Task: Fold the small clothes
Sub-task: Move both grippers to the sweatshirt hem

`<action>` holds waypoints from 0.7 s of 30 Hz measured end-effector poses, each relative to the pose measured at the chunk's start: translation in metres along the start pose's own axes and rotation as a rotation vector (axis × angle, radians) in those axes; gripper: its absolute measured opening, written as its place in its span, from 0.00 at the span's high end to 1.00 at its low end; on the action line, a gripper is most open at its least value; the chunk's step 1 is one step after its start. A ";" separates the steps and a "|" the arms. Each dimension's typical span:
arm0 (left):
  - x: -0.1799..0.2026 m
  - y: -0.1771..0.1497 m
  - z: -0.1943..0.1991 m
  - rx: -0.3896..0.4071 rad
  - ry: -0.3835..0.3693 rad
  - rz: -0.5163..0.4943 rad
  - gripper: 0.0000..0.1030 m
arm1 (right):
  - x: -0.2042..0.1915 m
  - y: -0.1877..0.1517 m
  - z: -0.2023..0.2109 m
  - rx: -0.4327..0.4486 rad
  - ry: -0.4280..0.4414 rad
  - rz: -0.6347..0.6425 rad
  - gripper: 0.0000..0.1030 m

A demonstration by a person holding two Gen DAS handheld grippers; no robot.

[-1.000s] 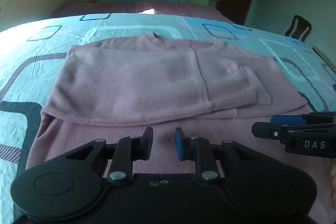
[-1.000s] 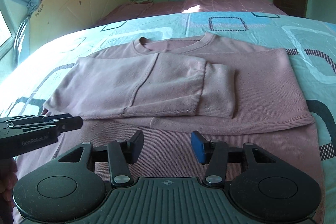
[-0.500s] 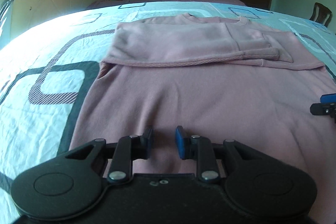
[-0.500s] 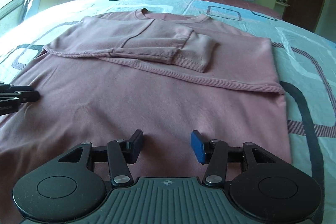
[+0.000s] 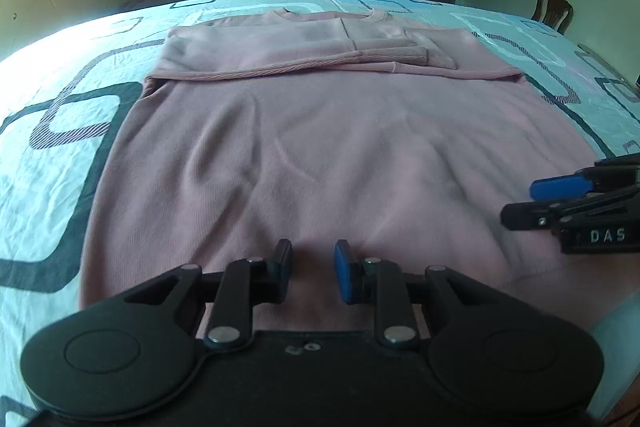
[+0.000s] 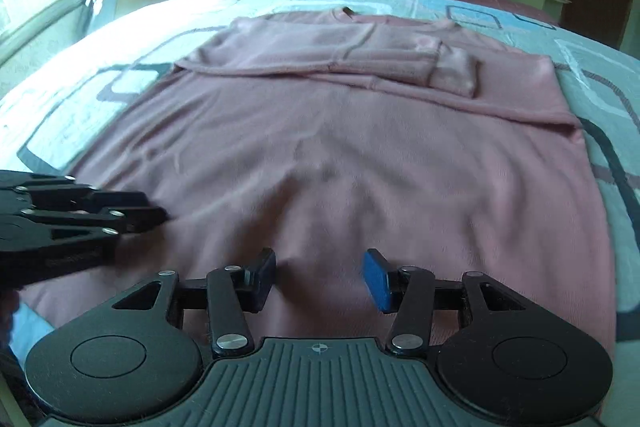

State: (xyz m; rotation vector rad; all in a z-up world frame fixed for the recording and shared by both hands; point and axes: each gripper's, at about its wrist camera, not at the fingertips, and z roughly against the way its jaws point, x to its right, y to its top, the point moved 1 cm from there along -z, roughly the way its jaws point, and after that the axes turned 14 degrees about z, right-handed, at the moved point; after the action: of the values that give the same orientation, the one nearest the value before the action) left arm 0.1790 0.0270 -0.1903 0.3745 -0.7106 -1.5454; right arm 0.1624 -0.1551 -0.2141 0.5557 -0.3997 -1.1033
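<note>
Pink sweater (image 5: 340, 155) lies flat on the bed (image 5: 60, 155), filling mid-frame, sleeves already folded across the chest at upper centre. Your left hand-held gripper (image 5: 310, 269) and right hand-held gripper (image 6: 320, 277) hover over the hem at lower frame, jaws apart, empty; likely positioned to lift it.

I am seeing the pink sweatshirt (image 5: 320, 147) lying flat over the bedspread (image 5: 60, 147), its lower body giving both grippers open, level room. The only raised part is lying at the far end, where the folded sleeves (image 5: 320, 51) are stacking in low layers. My right gripper (image 5: 516, 203) is reaching in from the right beside my left gripper (image 5: 310, 269), narrowing the lane between them. To either side, bare bedspread is lying open. A chair (image 5: 552, 9) is standing well beyond the bed's far right corner.
</note>
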 end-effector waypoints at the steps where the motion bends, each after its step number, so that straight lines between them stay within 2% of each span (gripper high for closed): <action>1: -0.007 -0.005 0.007 0.002 0.004 0.004 0.76 | 0.005 -0.009 0.005 -0.005 -0.013 -0.023 0.52; 7: -0.041 -0.023 0.036 0.011 0.008 0.059 0.76 | 0.030 -0.047 0.039 -0.049 -0.122 -0.115 0.52; 13: -0.059 -0.023 0.064 0.044 0.041 0.143 0.73 | 0.027 -0.050 0.067 -0.006 -0.189 -0.152 0.52; 21: -0.082 -0.027 0.066 0.034 0.053 0.185 0.72 | 0.057 -0.077 0.085 -0.025 -0.298 -0.299 0.52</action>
State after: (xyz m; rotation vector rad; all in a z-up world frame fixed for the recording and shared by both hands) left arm 0.1264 0.1205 -0.1726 0.3630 -0.7104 -1.3455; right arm 0.0823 -0.2517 -0.1908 0.4370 -0.5727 -1.4856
